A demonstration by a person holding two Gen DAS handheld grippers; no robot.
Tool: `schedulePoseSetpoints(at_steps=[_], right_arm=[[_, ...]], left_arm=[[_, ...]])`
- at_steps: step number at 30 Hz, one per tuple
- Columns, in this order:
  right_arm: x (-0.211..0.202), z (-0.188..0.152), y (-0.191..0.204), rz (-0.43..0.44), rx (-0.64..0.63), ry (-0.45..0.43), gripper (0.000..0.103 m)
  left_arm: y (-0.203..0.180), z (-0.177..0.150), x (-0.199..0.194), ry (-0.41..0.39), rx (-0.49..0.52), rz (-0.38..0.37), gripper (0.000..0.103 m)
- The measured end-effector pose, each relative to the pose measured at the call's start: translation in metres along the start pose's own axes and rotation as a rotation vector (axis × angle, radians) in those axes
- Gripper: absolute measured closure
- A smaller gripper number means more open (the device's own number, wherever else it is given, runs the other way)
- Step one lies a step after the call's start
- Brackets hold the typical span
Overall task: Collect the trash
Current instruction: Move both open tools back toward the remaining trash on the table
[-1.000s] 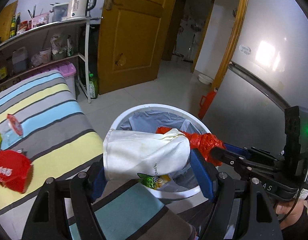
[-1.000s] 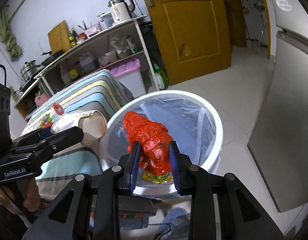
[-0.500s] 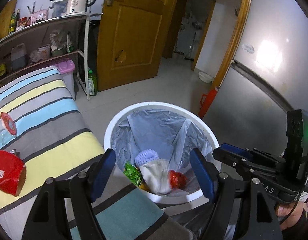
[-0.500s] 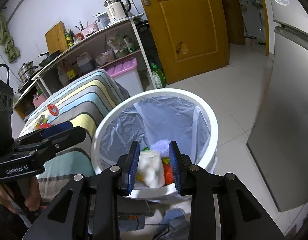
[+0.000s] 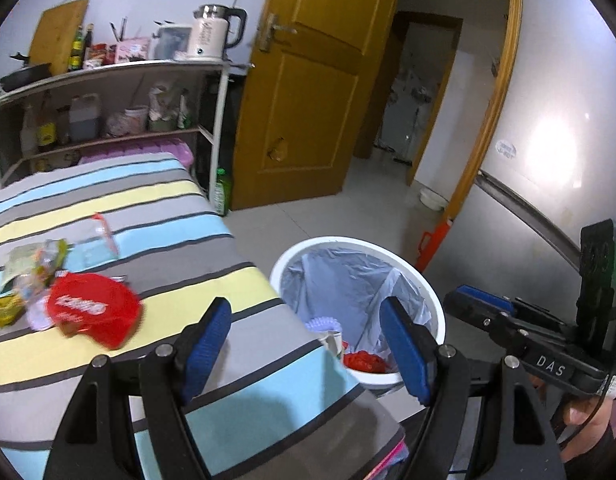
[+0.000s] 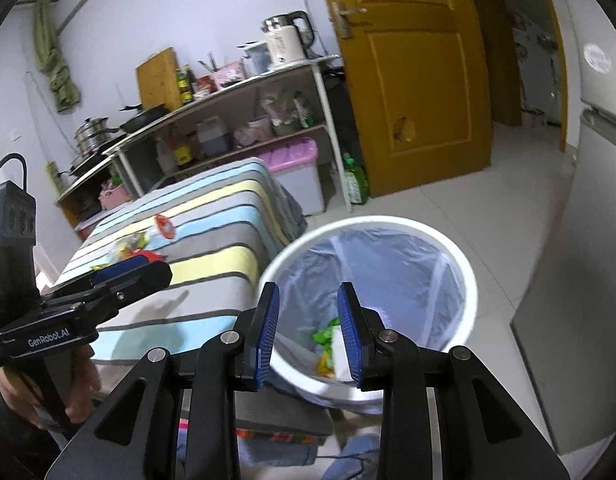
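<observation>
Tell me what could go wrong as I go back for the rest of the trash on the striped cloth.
The red wrapper lies in a tight cluster with the green packets, so the left hand-held gripper may pinch several and drop one. The clear bag is thin and flat, so likely hard to grip. The white bin stands close below the cloth's edge and could get knocked.

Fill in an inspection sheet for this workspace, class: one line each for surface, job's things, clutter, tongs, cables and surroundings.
Surface: striped cloth covers the table.
Job's things: red packet, green wrappers and a clear bag lie on the cloth; white bin with liner holds red and white trash.
Clutter: nothing seen beyond the trash.
Tongs: left tongs open, empty; right tongs open, empty, over the bin.
Cables: black lead at the left tongs' camera.
Surroundings: shelf with kettle, wooden door, fridge.
</observation>
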State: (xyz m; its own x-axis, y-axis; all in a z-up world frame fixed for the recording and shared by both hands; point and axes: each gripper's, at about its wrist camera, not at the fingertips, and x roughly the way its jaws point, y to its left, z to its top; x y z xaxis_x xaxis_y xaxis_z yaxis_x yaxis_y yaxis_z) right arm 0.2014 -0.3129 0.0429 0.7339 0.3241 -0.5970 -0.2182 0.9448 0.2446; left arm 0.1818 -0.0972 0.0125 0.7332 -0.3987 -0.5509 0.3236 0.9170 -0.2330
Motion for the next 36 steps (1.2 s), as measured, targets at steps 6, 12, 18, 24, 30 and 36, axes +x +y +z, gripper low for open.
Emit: schedulePoseSetpoints(at_steps=[6,12,18,24,30,36], right_arm=[[-0.005,-0.001,0.029,0.05,-0.057,-0.008,0.072],[-0.006,-0.005,0.056,0.109,-0.121,-0.009,0.061],[0.001,-0.007,0.078,0.147,-0.169,0.007,0.06],[0.012,-0.009,0.096,0.178,-0.2,0.032,0.059],[0.028,-0.009,0.118,0.209,-0.252,0.056,0.056],[0.054,-0.006,0.146,0.243,-0.321,0.089,0.054]], left_arm=[[0.018,-0.008,-0.027,-0.034,-0.026,0.038,0.025],[0.04,-0.017,-0.049,-0.066,-0.047,0.099,0.025],[0.062,-0.028,-0.067,-0.085,-0.08,0.153,0.025],[0.081,-0.037,-0.077,-0.092,-0.103,0.196,0.025],[0.103,-0.041,-0.085,-0.091,-0.139,0.234,0.025],[0.127,-0.044,-0.093,-0.094,-0.171,0.277,0.025]])
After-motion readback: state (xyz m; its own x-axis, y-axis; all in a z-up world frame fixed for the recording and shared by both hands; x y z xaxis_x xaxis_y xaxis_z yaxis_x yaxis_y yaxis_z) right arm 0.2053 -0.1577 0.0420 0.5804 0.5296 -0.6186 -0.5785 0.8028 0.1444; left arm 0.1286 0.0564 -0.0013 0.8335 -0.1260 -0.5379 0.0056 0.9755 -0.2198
